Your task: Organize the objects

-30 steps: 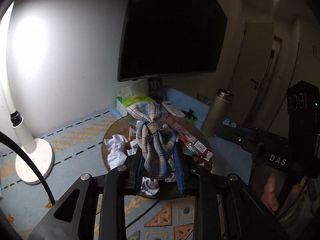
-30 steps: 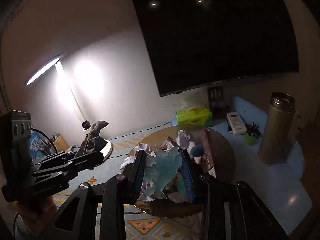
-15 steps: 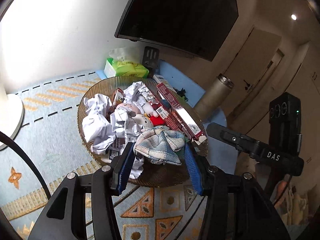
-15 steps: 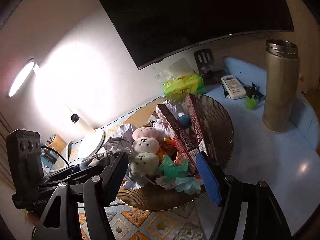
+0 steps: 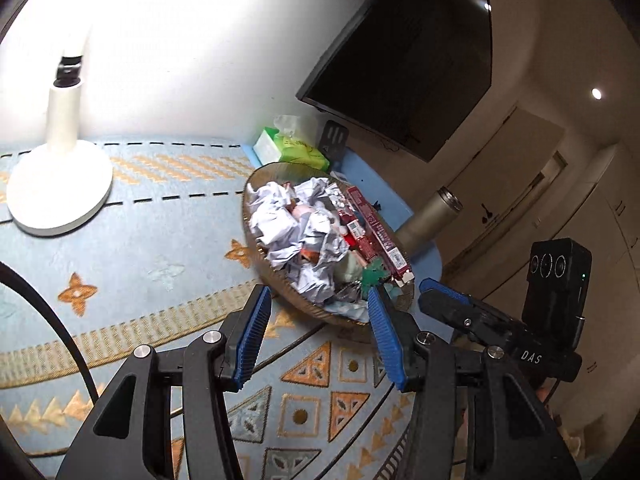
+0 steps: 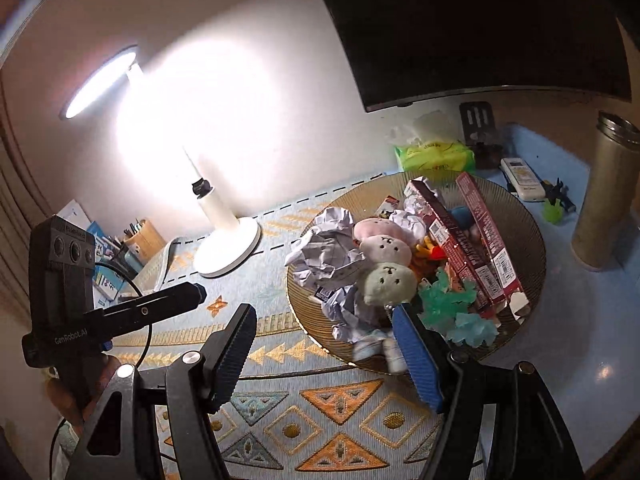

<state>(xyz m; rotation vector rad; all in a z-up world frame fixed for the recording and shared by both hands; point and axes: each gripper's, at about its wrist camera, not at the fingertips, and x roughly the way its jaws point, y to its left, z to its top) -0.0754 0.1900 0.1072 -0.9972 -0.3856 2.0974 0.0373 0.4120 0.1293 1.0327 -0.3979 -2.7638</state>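
Note:
A round brown ribbed tray [image 6: 532, 236] [image 5: 256, 240] on the patterned blue cloth holds crumpled white paper [image 6: 324, 248] [image 5: 280, 220], stacked round plush toys [image 6: 386, 258], long red boxes [image 6: 476, 240] [image 5: 376, 232] and teal paper flowers [image 6: 448, 304] [image 5: 372, 276]. My left gripper [image 5: 318, 334] is open and empty, just short of the tray's near rim. My right gripper [image 6: 324, 354] is open and empty, at the tray's near left edge. The plaid cloth is not in sight.
A white desk lamp [image 6: 224, 240] [image 5: 60, 184] stands left of the tray. A green tissue pack [image 6: 436, 156], a remote [image 6: 522, 178] and a metal flask [image 6: 604, 196] [image 5: 432, 216] stand behind and right. A dark screen [image 6: 480, 24] hangs on the wall. A pen holder [image 6: 144, 236] stands far left.
Both grippers let go of their loads over the tray, opened wide and drew back. The left view swung toward the lamp.

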